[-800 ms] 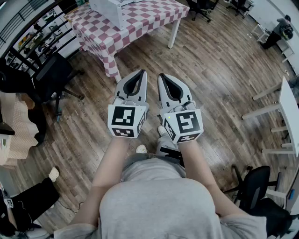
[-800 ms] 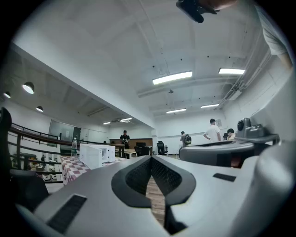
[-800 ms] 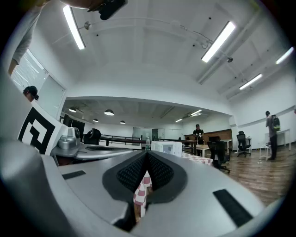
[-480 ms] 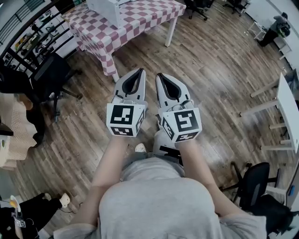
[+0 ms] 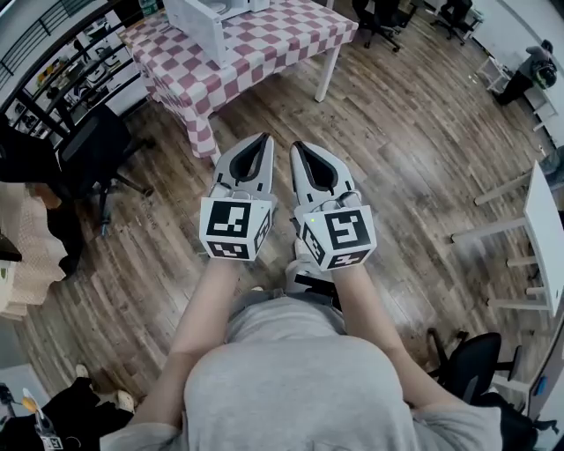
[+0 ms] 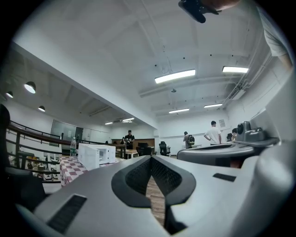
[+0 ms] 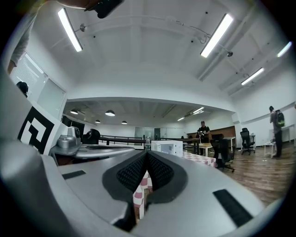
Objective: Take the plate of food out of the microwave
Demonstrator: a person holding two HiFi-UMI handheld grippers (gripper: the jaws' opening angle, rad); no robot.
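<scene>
The white microwave (image 5: 204, 18) stands on a table with a pink-and-white checked cloth (image 5: 264, 44), at the top of the head view and some way ahead of me. It also shows far off as the microwave (image 6: 95, 155) in the left gripper view and as the microwave (image 7: 166, 147) in the right gripper view. No plate of food is visible. My left gripper (image 5: 263, 139) and right gripper (image 5: 296, 146) are held side by side at waist height over the wooden floor. Both point toward the table, shut and empty.
A black office chair (image 5: 95, 145) stands left of my path beside dark shelving (image 5: 62, 75). A white table (image 5: 542, 225) and another black chair (image 5: 471, 361) are on the right. Several people (image 6: 213, 134) stand at the far end of the room.
The checked table and microwave have come a little nearer and further into the head view. Both grippers stay shut, side by side.
</scene>
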